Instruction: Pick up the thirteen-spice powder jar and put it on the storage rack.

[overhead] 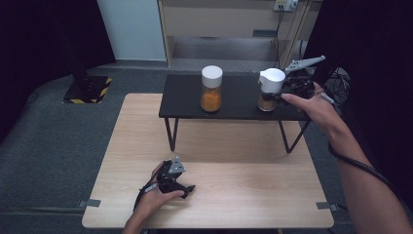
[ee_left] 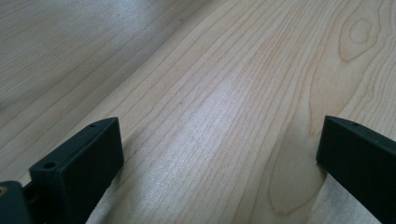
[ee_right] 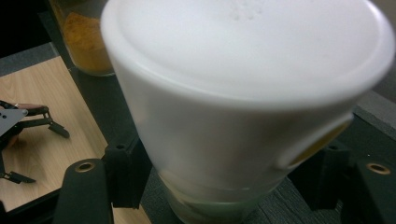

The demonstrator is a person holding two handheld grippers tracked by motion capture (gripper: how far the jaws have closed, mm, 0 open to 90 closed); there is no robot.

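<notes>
Nearest the front edge of the wooden tabletop (overhead: pixel 234 195), left of its middle, we found the left gripper (overhead: pixel 191 187) resting on the wood in the person's left hand (overhead: pixel 151 201). Its jaws stood wide apart with bare wood grain between them.

Beyond it, a low black shelf (overhead: pixel 238 102) on thin legs stood across the far edge of the tabletop. Near the shelf's middle we noted a white-capped jar of orange powder (overhead: pixel 212 89), upright and apart from either tool.

At the shelf's right end, the right gripper (overhead: pixel 272 97) was clamped on a second jar with a white flip-top cap (overhead: pixel 270 87), brown contents showing in its lower part. In the right gripper view the jaws pressed this jar from both sides, just under the cap. We could not tell whether its base touched the shelf.
</notes>
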